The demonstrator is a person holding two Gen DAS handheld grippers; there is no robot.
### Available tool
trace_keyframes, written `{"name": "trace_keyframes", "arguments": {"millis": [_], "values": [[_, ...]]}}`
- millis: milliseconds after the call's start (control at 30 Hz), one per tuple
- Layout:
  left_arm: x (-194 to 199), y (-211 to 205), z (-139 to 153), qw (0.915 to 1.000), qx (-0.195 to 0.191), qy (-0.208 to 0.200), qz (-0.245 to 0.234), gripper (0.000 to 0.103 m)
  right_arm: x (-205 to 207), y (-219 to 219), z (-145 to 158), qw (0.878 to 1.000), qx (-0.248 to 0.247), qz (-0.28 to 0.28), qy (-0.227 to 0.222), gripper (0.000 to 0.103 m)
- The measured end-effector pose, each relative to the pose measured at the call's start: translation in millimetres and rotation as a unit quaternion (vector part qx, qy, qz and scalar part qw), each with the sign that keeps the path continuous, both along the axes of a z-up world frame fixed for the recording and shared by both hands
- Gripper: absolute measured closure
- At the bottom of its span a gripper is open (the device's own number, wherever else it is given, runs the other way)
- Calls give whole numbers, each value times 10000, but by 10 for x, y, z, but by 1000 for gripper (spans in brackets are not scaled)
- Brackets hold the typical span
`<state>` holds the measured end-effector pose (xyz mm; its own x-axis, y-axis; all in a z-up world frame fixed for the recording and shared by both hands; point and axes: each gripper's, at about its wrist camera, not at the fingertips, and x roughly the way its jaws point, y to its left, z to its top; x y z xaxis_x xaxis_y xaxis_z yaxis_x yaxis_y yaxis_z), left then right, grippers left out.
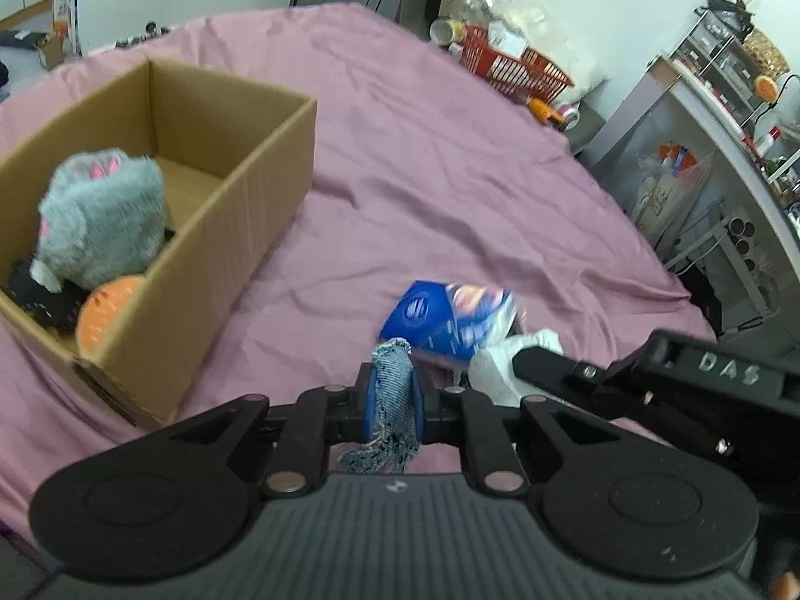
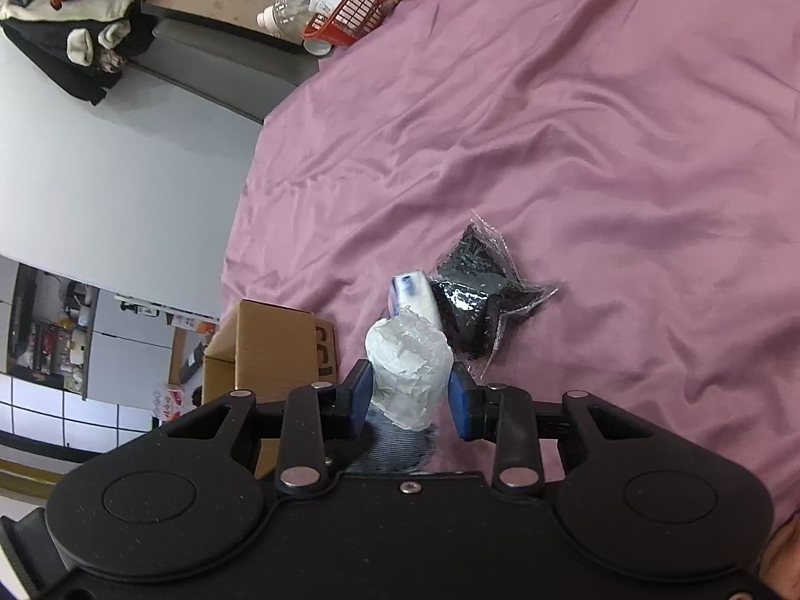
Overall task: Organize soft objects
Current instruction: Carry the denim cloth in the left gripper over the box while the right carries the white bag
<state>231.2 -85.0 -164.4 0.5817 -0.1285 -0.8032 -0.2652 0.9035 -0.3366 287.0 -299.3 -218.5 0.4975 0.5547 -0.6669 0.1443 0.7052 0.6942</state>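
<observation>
My left gripper is shut on a piece of frayed denim cloth just above the purple sheet. A cardboard box stands to the left; it holds a grey plush toy, an orange soft ball and something black. My right gripper has a white wrapped roll between its blue pads, which touch its sides. The denim cloth lies under it. The right gripper's black body also shows in the left wrist view, at the white roll.
A blue packet lies ahead of the left gripper. A clear bag of black bits and a small white-blue tube lie beyond the roll. A red basket with clutter stands at the far bed edge. Shelves stand right.
</observation>
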Motion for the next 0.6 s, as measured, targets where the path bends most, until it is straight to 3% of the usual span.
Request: {"name": "trace_keyframes", "arguments": {"millis": [600], "values": [[-190, 338, 591, 9981, 122, -569, 190, 90, -110, 212, 304, 9971, 155, 237, -706, 70]]}}
